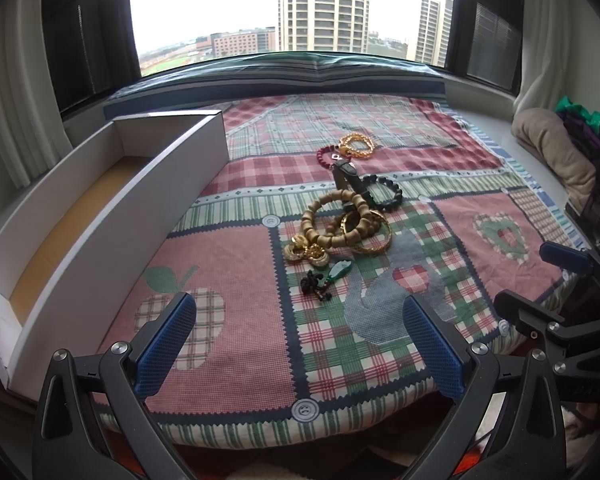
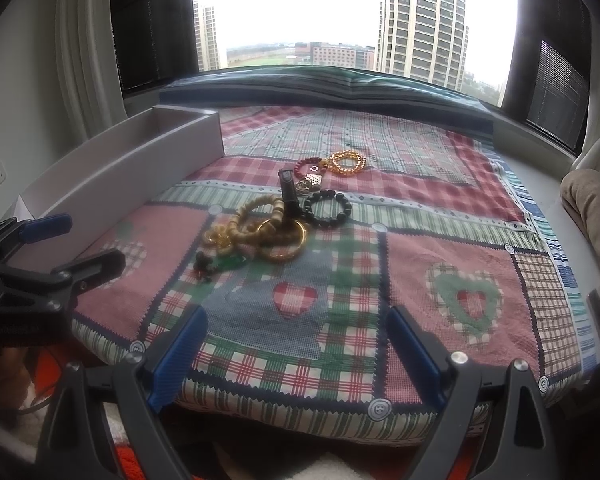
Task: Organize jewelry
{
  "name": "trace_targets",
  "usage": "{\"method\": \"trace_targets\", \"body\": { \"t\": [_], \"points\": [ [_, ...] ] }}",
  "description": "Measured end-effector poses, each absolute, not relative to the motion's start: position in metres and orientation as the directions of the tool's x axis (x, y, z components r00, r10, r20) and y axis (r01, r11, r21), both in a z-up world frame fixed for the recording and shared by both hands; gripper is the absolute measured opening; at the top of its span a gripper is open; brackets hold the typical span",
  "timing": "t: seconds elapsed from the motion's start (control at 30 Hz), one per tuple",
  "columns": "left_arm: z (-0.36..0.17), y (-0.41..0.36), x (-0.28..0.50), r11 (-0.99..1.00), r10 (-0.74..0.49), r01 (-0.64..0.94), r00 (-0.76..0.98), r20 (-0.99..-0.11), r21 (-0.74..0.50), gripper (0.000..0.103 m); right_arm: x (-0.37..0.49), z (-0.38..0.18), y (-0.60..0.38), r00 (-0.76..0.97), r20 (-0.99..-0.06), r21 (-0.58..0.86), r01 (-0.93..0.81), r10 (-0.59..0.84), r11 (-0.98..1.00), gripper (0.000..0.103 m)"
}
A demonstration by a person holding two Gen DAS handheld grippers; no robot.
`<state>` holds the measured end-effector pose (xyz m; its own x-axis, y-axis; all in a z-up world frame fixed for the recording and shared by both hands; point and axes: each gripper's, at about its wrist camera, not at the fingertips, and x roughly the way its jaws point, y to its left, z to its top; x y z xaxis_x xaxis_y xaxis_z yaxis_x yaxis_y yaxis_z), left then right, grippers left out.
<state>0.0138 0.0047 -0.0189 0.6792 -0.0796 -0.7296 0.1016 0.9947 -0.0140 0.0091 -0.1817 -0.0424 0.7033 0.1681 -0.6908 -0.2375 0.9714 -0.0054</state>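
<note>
A pile of jewelry lies mid-mat: a tan wooden bead bracelet [image 1: 340,220] [image 2: 260,216], a gold bangle [image 1: 374,236] [image 2: 286,242], gold earrings [image 1: 304,252], a green pendant on a black cord [image 1: 338,270] [image 2: 228,262], a black bead bracelet [image 1: 386,192] [image 2: 328,208], a red bead bracelet [image 1: 326,156], an amber bead bracelet [image 1: 356,146] [image 2: 346,162] and a black key fob [image 1: 348,178] [image 2: 290,194]. A long white box [image 1: 112,208] [image 2: 112,172] stands open at the left. My left gripper [image 1: 296,340] is open and empty, near the mat's front edge. My right gripper [image 2: 296,344] is open and empty, right of the left one.
A patchwork plaid mat [image 1: 228,280] [image 2: 420,272] covers the window seat. A folded striped cushion [image 1: 300,76] lies along the window. A beige pillow and clothes [image 1: 560,152] sit at the right. The other gripper shows at each view's side [image 1: 564,260] [image 2: 48,228].
</note>
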Motion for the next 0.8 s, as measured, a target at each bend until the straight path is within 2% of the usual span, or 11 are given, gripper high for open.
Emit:
{"method": "trace_targets", "body": {
  "t": [0.8],
  "points": [
    [-0.0189, 0.0022, 0.0121, 0.995, -0.077, 0.103, 0.68, -0.729, -0.01, 0.103, 0.0094, -0.0429, -0.1814, 0.7, -0.694, -0.008, -0.244, 0.171, 0.97, 0.093]
  ]
}}
